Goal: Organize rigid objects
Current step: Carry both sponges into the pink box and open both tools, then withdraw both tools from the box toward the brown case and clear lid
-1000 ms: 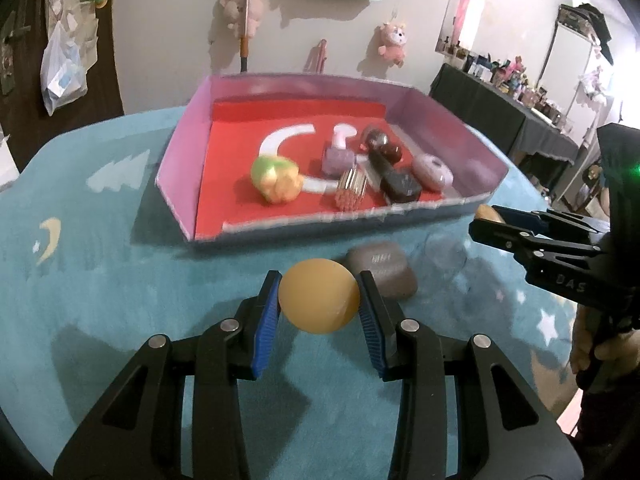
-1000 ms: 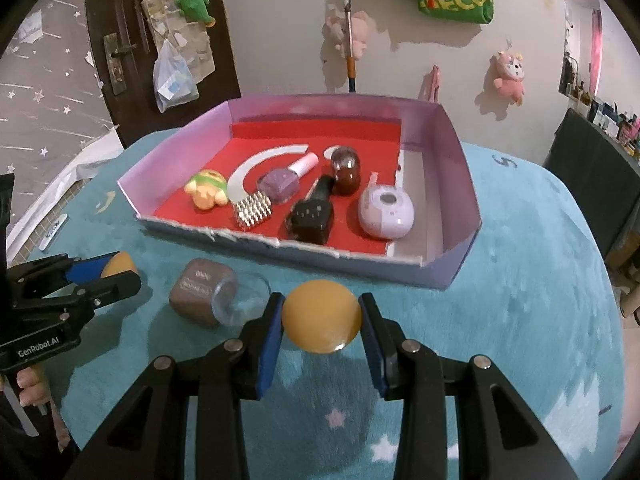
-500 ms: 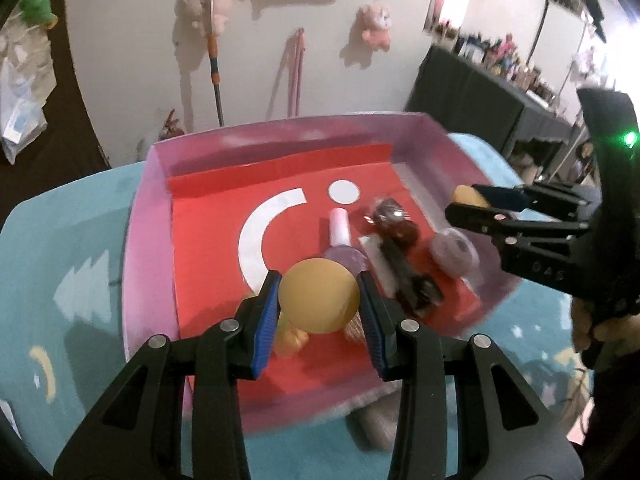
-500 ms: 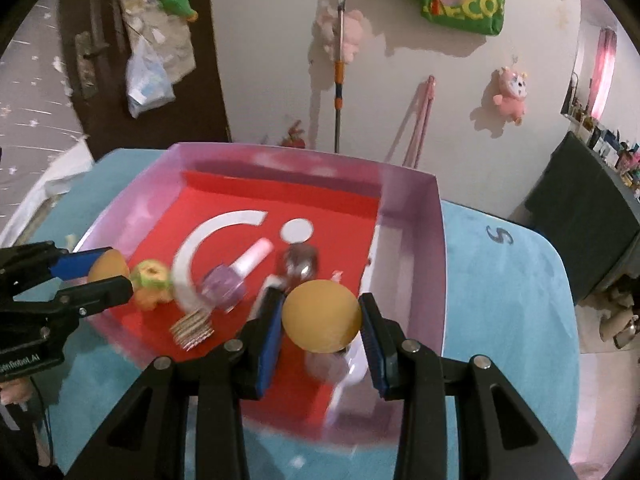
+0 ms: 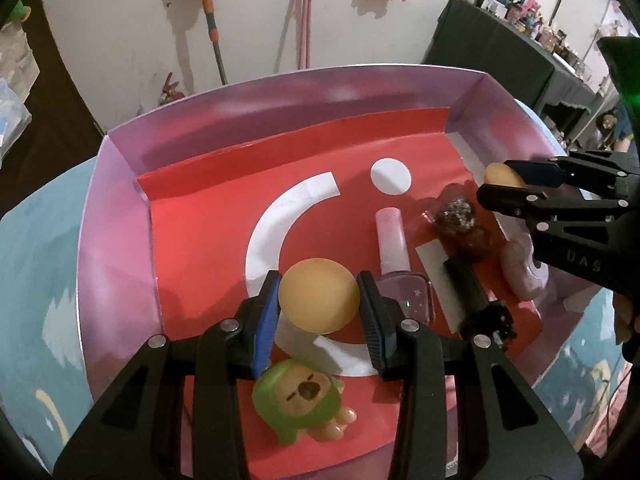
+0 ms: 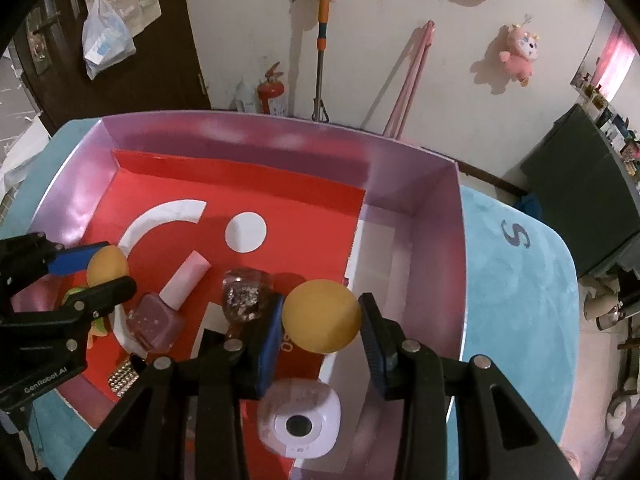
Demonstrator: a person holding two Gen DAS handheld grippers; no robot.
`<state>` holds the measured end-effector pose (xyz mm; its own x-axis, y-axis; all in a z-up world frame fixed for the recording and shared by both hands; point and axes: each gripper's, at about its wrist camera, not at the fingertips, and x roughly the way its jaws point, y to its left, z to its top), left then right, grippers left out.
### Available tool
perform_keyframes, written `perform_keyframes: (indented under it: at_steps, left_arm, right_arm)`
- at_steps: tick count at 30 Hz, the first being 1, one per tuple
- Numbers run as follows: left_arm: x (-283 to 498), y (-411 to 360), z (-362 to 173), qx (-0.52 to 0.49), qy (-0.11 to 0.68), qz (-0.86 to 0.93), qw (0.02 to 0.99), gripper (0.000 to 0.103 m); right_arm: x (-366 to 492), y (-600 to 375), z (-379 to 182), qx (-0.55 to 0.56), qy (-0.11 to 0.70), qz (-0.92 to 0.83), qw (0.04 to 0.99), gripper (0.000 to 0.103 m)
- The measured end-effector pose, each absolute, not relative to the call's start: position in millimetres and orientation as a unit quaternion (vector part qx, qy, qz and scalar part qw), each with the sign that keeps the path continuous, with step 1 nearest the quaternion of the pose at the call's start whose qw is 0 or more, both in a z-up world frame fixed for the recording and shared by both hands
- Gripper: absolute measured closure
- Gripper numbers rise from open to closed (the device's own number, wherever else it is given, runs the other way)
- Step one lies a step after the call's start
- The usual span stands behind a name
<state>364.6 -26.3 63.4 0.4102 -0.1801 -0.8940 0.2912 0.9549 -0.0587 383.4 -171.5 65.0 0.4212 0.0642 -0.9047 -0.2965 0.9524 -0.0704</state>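
My left gripper (image 5: 319,304) is shut on an orange ball (image 5: 319,295) and holds it above the red floor of the pink box (image 5: 116,208), over the white arc. My right gripper (image 6: 322,320) is shut on a second orange ball (image 6: 322,316) above the box's right side (image 6: 424,240). In the left wrist view the right gripper (image 5: 502,184) shows at the right with its ball (image 5: 500,176). In the right wrist view the left gripper (image 6: 100,272) shows at the left with its ball (image 6: 103,266).
Inside the box lie a green-hooded toy figure (image 5: 300,400), a pink nail polish bottle (image 5: 396,264), a dark glittery bottle (image 6: 246,296), a black bottle (image 5: 476,304), a white round device (image 6: 298,420) and a metal brush (image 6: 122,376). The box sits on a teal tablecloth (image 6: 516,300).
Both grippers have moved forward from above the tablecloth in front of the box to above its inside, each still holding its ball. The brown block and clear cup have left view.
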Motion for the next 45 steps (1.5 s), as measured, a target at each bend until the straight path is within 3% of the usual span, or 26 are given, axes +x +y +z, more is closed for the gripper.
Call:
perform_keyframes:
  at_steps: [27,45]
  left_arm:
    - [372.7,-21.6,51.1,0.04,0.538,-0.137,0.831,0.067]
    - [371.4,-22.8,50.7,0.043,0.537,-0.136,0.831,0.067]
  right_arm:
    - [389.1,-153.2,54.2,-0.213,0.54,0.109,0.807,0.063]
    - [398.3,-149.7,45.0,-0.217,0.55,0.119,0.798,0.064]
